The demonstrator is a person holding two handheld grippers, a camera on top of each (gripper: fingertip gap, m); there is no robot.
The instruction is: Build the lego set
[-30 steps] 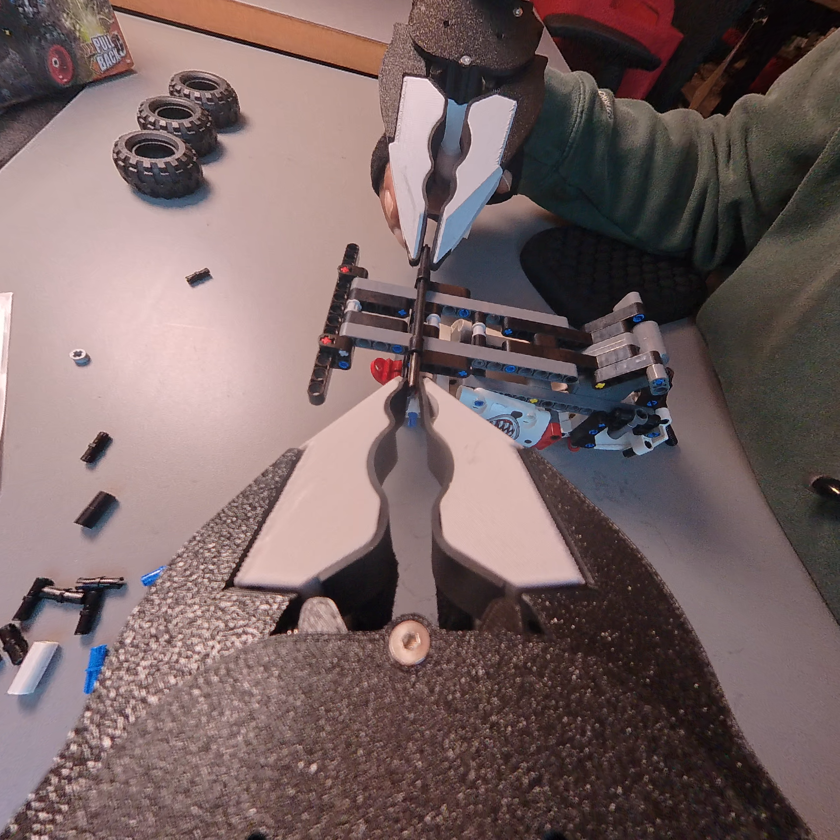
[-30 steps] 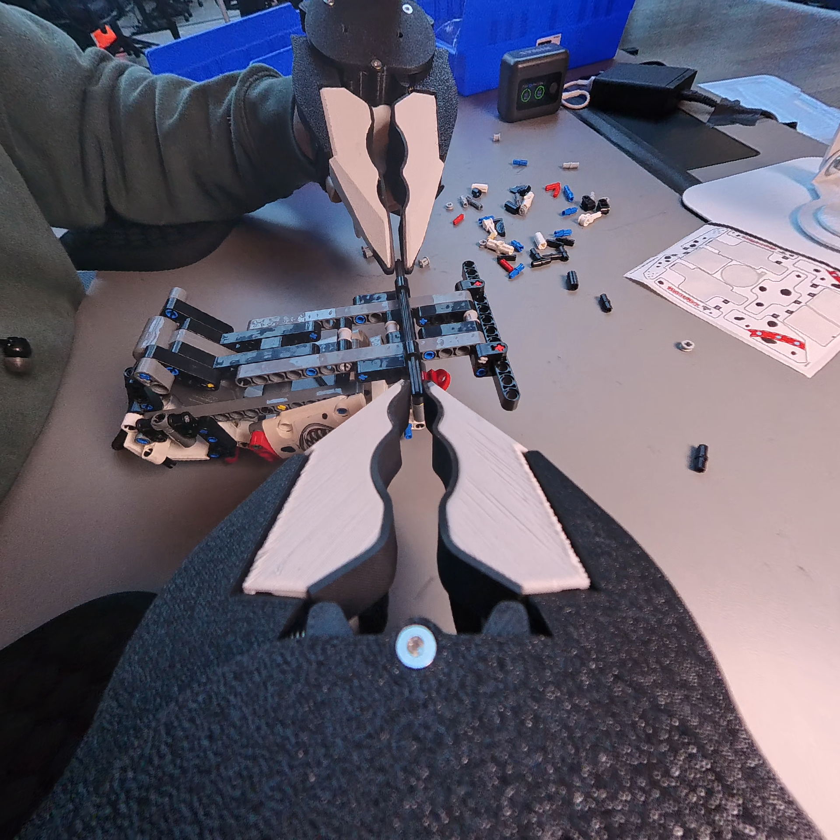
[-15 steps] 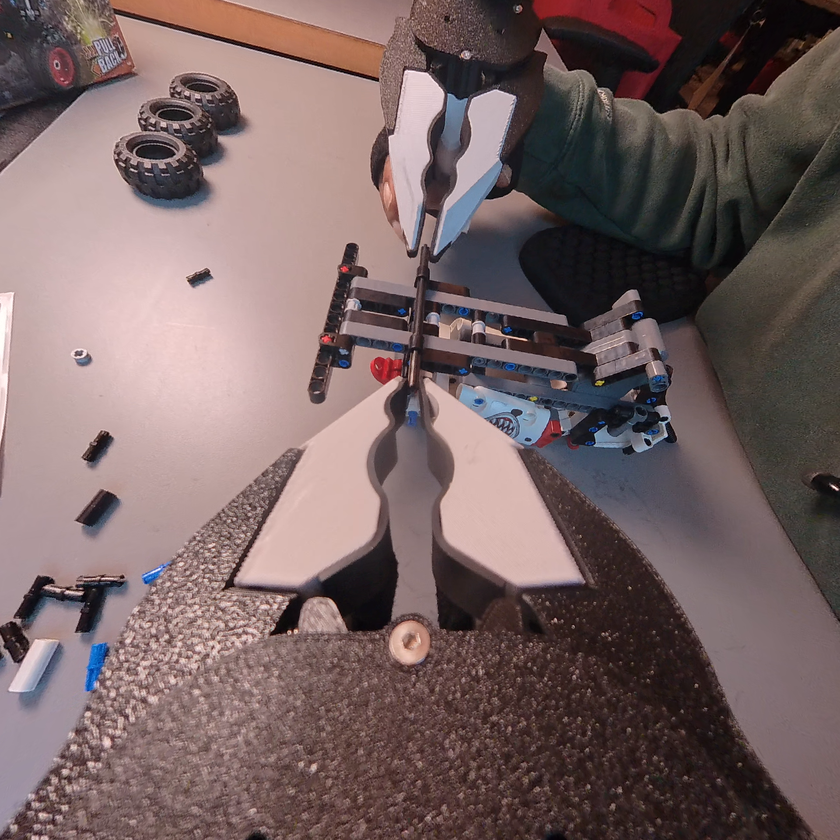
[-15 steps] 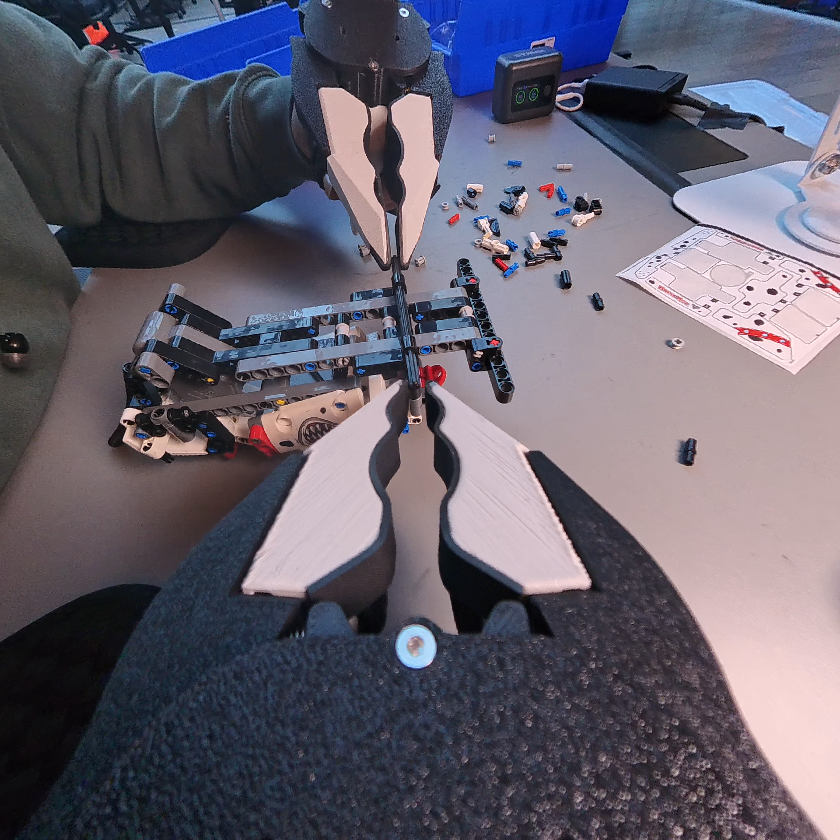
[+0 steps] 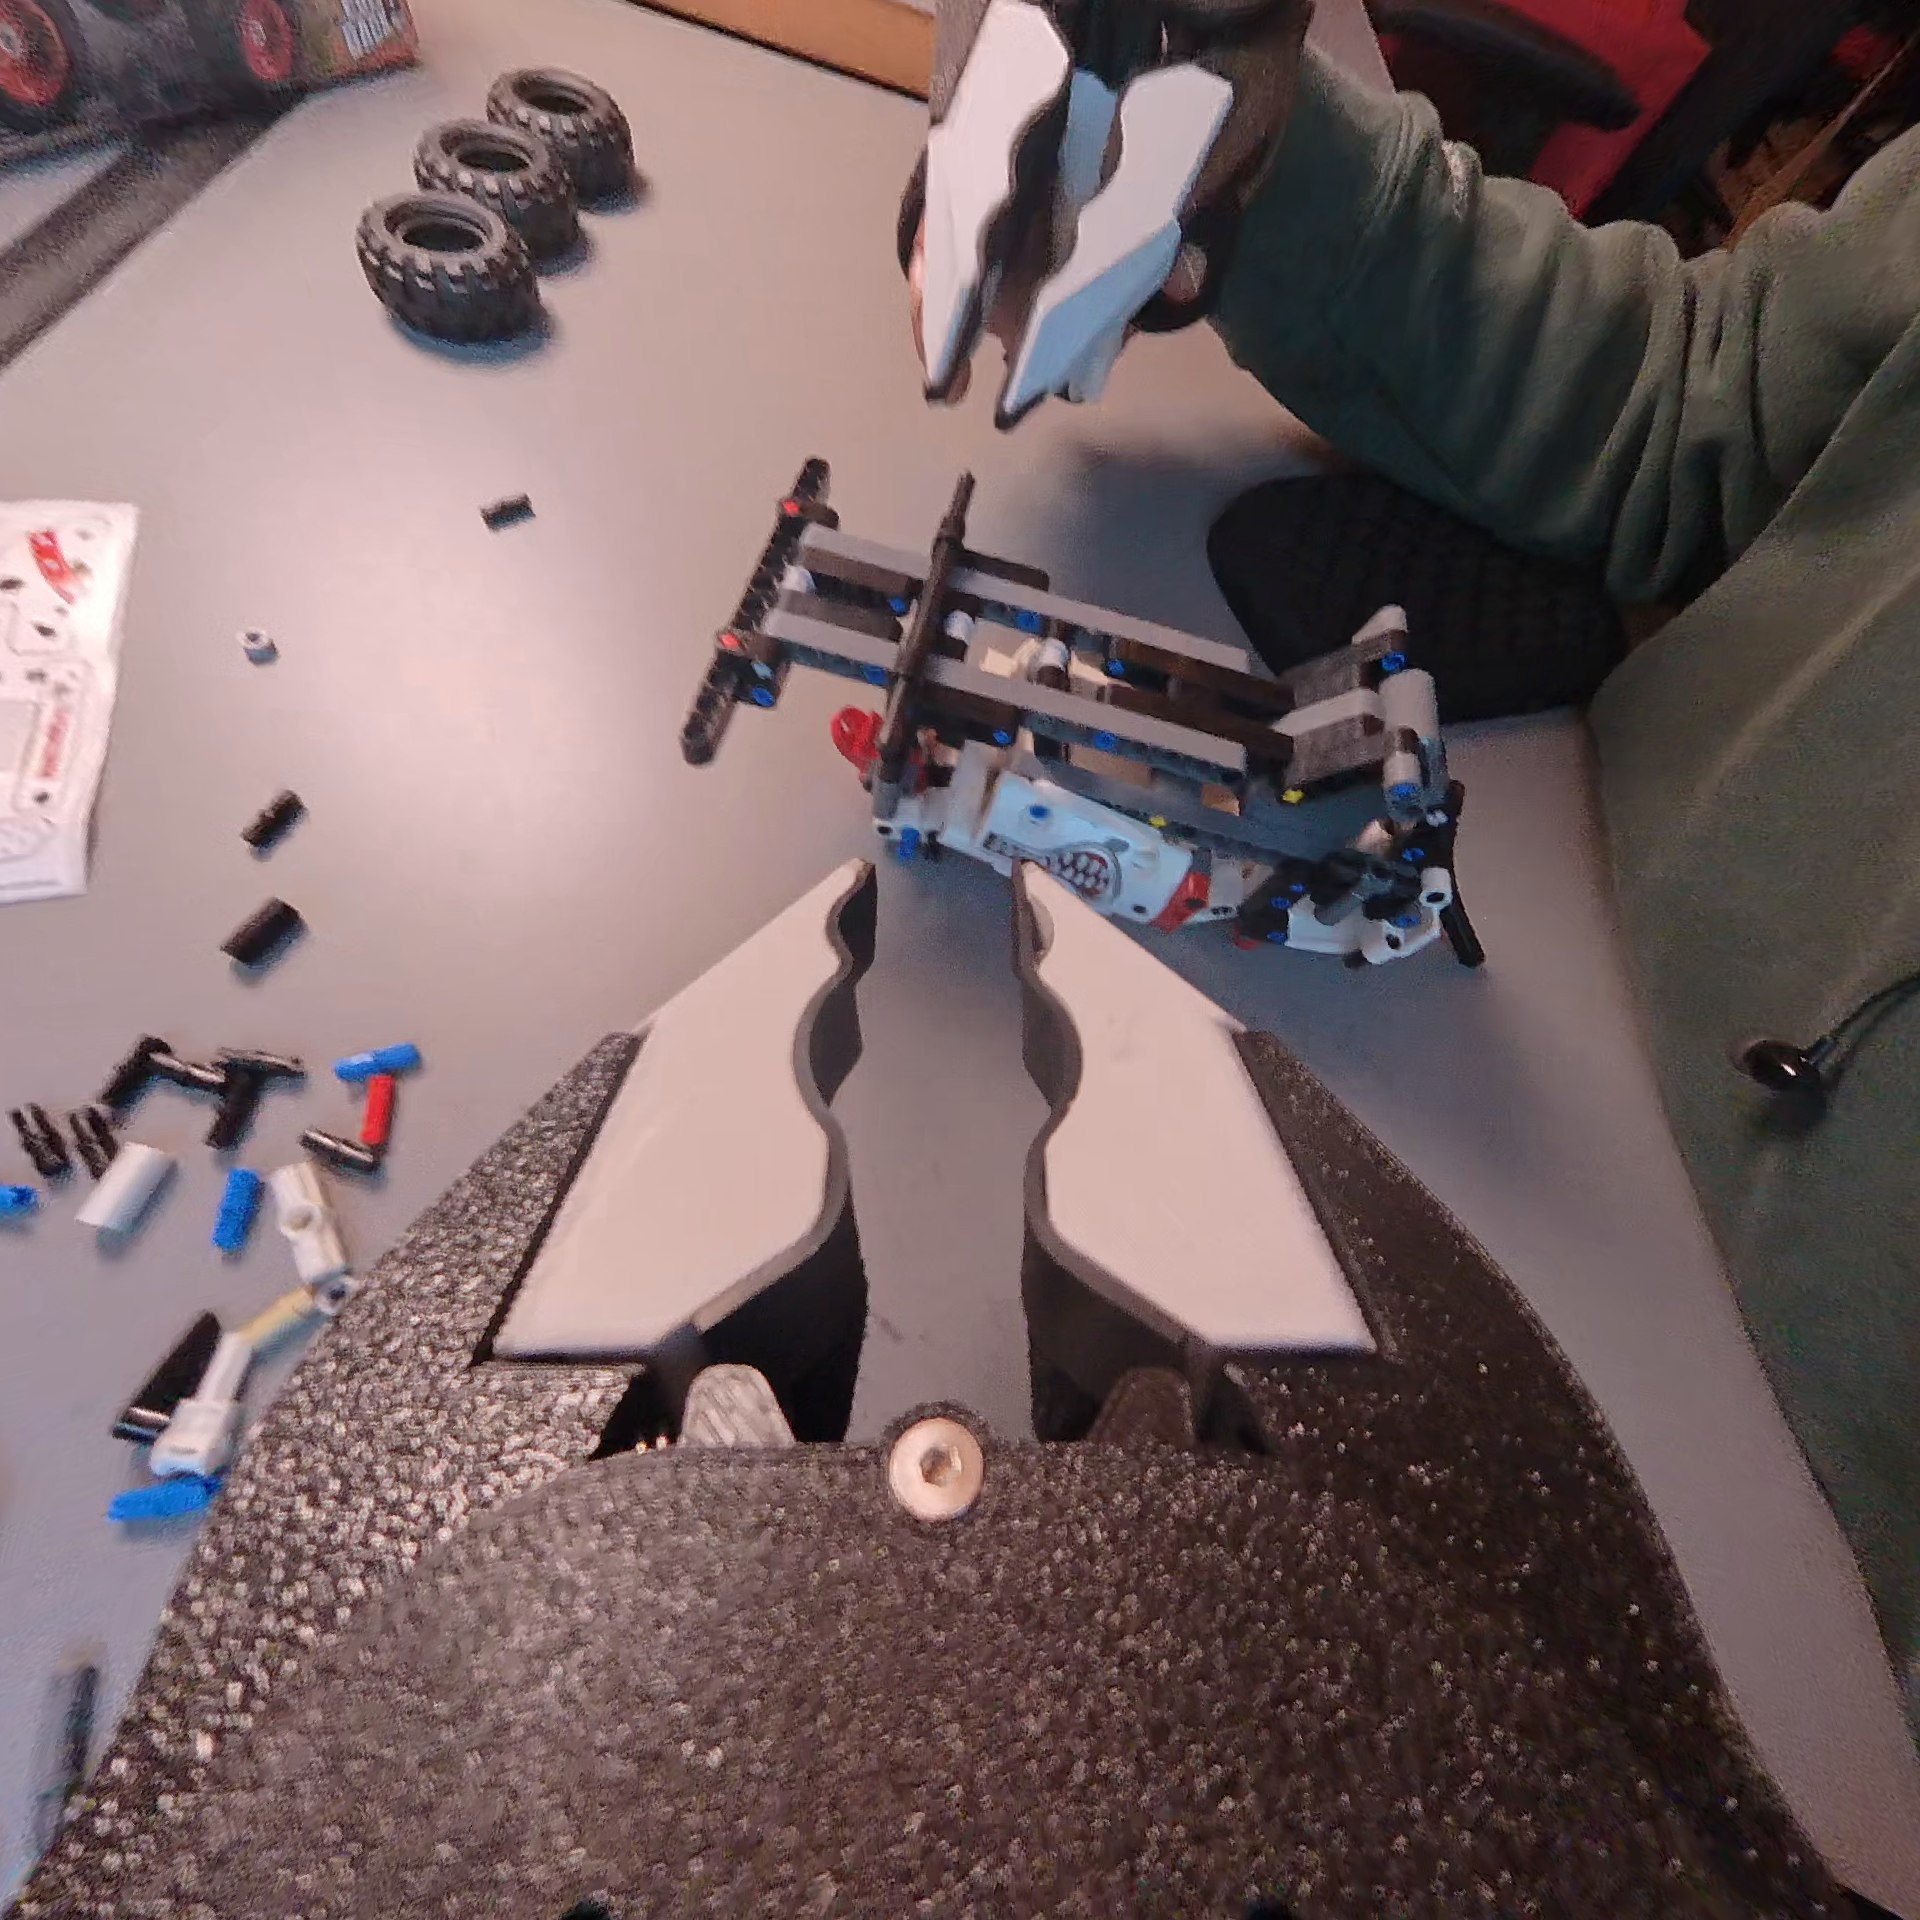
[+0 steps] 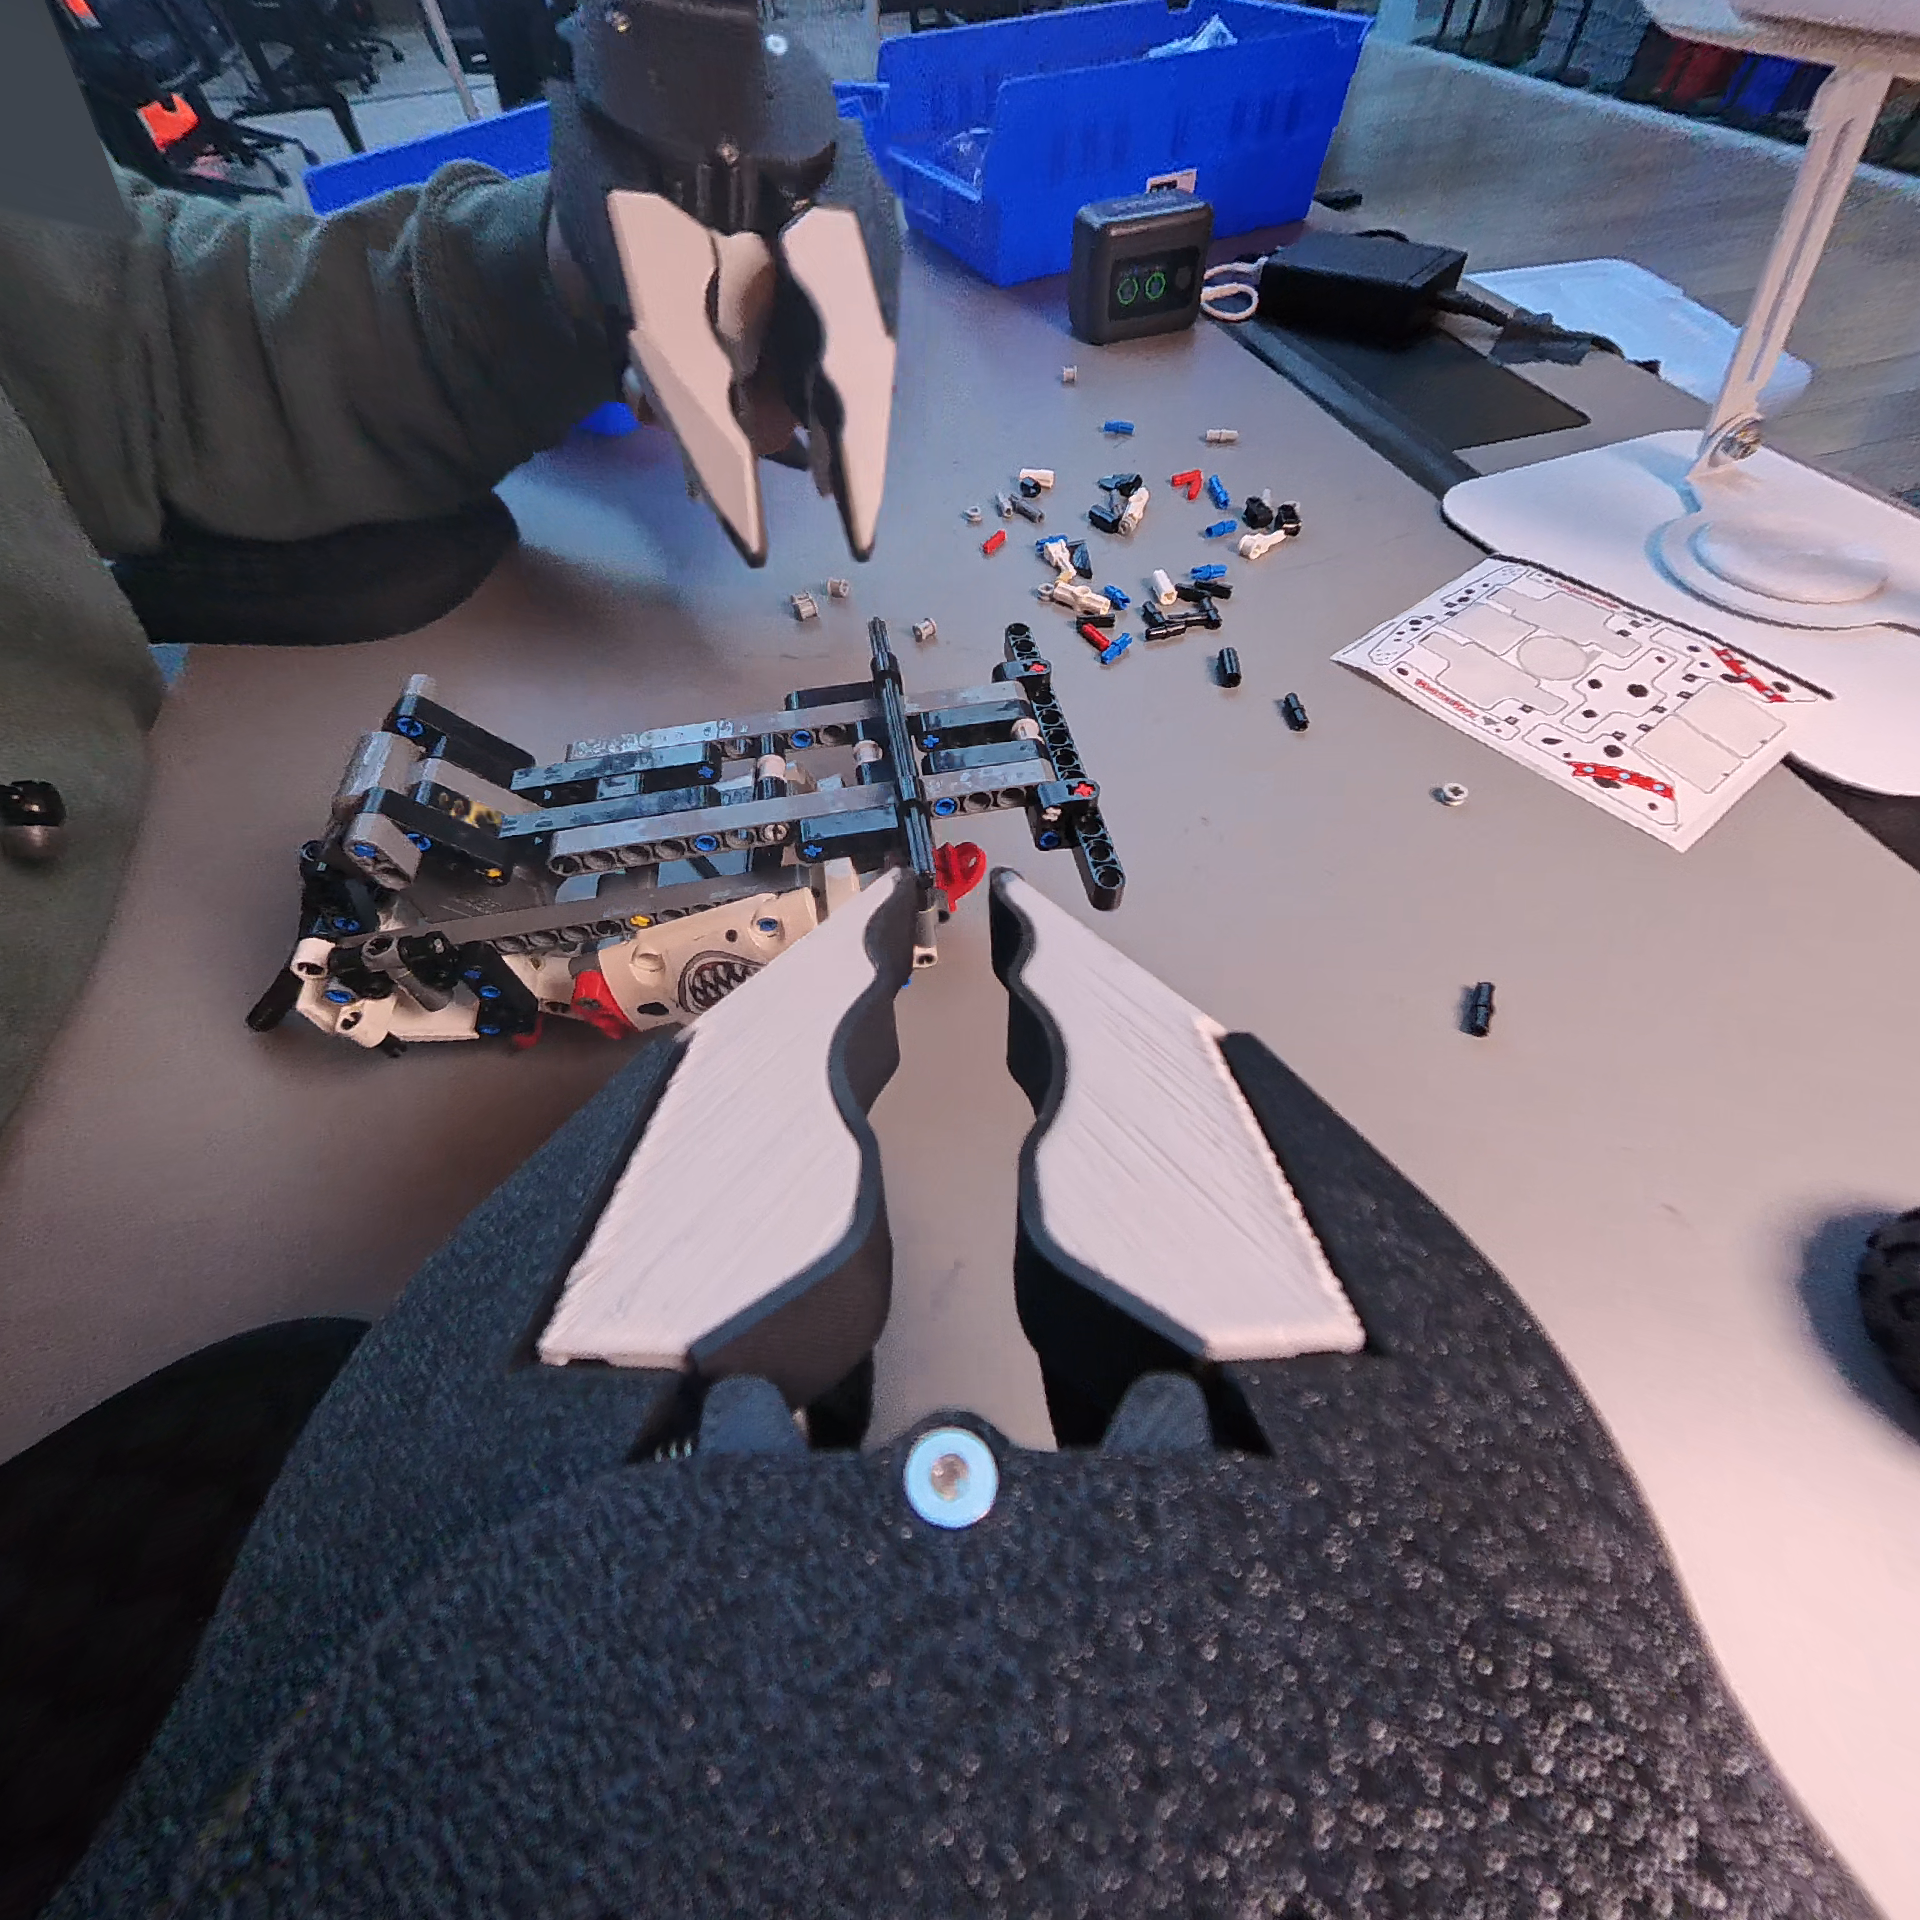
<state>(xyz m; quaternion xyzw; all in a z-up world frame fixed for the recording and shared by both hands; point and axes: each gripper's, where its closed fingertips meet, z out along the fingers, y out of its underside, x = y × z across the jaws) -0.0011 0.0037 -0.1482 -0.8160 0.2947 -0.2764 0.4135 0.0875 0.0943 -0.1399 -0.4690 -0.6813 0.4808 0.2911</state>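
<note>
The half-built lego model (image 5: 1081, 748) lies on its side on the grey bench (image 5: 468, 644), with a long black axle (image 5: 928, 634) run crosswise through its beams and sticking out at both ends. Both tools hold nothing: the left tool (image 5: 943, 883) has its jaws apart just near of the model, and the right tool (image 6: 943, 883) has its jaws apart at the axle's other end, the tip of one finger close beside a small grey bush there. The main risk, as I judge it, is that the unsupported model tips or slides if either tool nudges it, which would skew the axle or push it back out of the beam holes. Regripping the thin axle off-centre could also twist it. The loose small parts (image 6: 1132, 561) on the far right and the three black tyres (image 5: 488, 197) on the far left could scatter or roll if swept.
</note>
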